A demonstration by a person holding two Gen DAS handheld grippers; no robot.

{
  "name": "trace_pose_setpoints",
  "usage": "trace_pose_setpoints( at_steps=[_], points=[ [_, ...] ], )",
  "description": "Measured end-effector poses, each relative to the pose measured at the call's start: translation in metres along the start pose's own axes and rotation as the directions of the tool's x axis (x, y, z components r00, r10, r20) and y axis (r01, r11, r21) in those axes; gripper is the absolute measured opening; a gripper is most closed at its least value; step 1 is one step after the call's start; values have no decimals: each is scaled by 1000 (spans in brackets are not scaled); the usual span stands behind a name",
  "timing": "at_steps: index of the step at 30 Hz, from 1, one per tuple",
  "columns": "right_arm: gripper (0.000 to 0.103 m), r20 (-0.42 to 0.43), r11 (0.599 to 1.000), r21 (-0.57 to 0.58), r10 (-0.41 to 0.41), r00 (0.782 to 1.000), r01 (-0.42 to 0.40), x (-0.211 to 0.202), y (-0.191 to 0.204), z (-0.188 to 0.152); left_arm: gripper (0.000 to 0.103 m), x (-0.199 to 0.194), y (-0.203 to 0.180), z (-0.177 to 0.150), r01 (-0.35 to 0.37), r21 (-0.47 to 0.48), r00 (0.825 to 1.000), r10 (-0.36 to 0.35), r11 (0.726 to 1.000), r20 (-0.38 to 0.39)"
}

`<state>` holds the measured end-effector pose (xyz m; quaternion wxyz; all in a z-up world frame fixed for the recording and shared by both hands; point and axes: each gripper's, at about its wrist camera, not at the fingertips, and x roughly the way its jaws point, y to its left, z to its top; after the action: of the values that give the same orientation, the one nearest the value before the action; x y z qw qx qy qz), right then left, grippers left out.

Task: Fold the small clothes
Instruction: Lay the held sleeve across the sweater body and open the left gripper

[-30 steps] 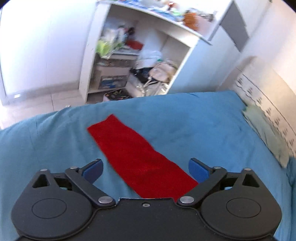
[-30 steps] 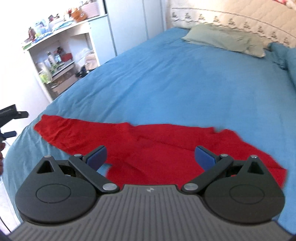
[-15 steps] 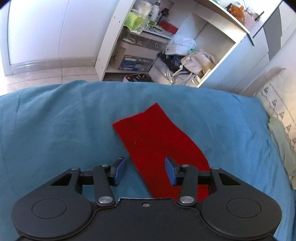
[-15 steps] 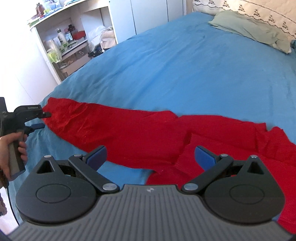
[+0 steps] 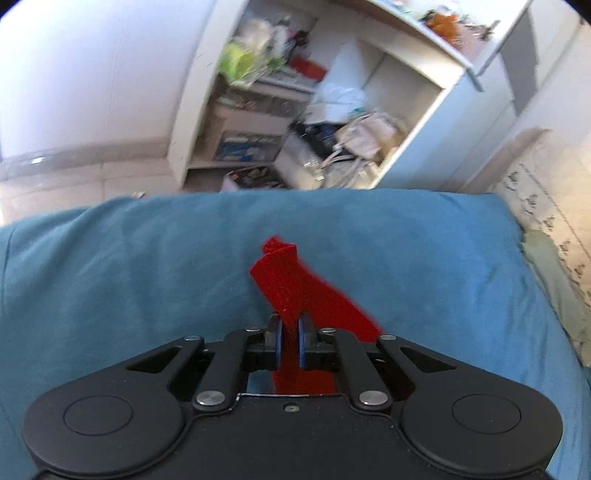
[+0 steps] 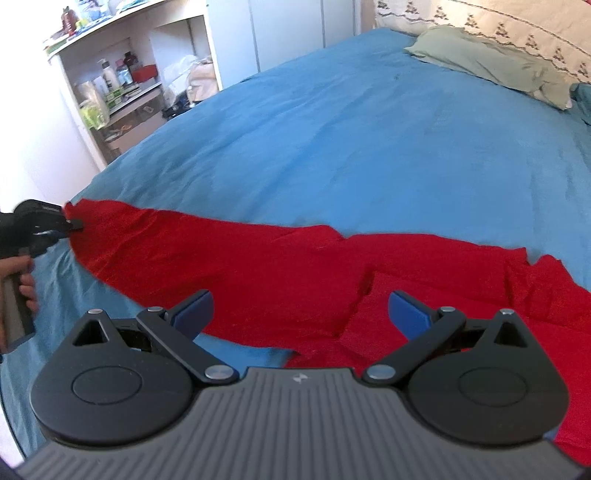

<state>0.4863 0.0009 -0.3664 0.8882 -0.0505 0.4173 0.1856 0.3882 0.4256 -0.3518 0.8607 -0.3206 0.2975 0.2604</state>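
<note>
A red garment point(image 6: 280, 269) lies spread on the blue bed cover point(image 6: 351, 147), one long sleeve stretched to the left. My left gripper point(image 5: 290, 328) is shut on the end of that sleeve point(image 5: 282, 280), which bunches up between the blue pads. In the right wrist view the left gripper point(image 6: 70, 225) shows at the far left, holding the sleeve tip. My right gripper point(image 6: 301, 308) is open and empty, just above the garment's body near the armpit.
A green-grey pillow point(image 6: 491, 62) and a patterned headboard cover point(image 6: 498, 22) lie at the far end of the bed. A white open shelf unit point(image 5: 314, 103) full of clutter stands beyond the bed's left edge point(image 5: 258, 199).
My left gripper has closed on the sleeve end, which was lying flat between open fingers before. My right gripper has moved slightly closer over the garment and stays open.
</note>
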Motion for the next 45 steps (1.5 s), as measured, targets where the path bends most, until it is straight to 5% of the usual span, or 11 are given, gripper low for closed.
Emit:
trace_pose_setpoints(
  at_steps=[4,8,14,19,23,30,31,34,37,42,45],
  points=[
    [103,22,999,21,-40,999,39,-6,-16,-2,8,-34,-49,1,94,104,995,-98,990,29],
    [103,41,991,32,-134,990,132,-15,-43,-7,8,-70,-123,-15,241,236,968,-251,941,10],
    [103,47,966,116,-240,970,233,-37,-105,-27,8,-98,-243,-88,492,320,871,-460,810,-174],
    [103,18,929,136,-349,937,343,-56,-157,-58,8,-85,-312,-183,593,306,793,-475,744,-382],
    [103,-23,915,122,-386,922,385,-64,-190,-85,8,-57,-338,-257,605,366,767,-395,707,-505],
    [103,-69,921,30,-386,920,389,-61,-217,-126,9,-28,-338,-298,580,421,772,-304,697,-559],
    [103,-72,926,31,-373,925,376,-61,-218,-129,16,-28,-340,-294,578,419,773,-306,700,-555],
    [103,-83,935,56,-344,935,349,-62,-219,-136,70,-37,-338,-280,616,392,756,-373,684,-538],
    [103,-85,941,95,-316,945,324,-61,-216,-130,96,-54,-334,-254,580,439,801,-382,686,-462],
    [103,-81,957,202,-194,978,207,-59,-203,-117,101,-71,-318,-205,431,537,902,-325,725,-285],
    [103,-55,942,311,-112,992,123,-53,-198,-111,102,-70,-300,-187,349,598,937,-270,721,-221]
  ],
)
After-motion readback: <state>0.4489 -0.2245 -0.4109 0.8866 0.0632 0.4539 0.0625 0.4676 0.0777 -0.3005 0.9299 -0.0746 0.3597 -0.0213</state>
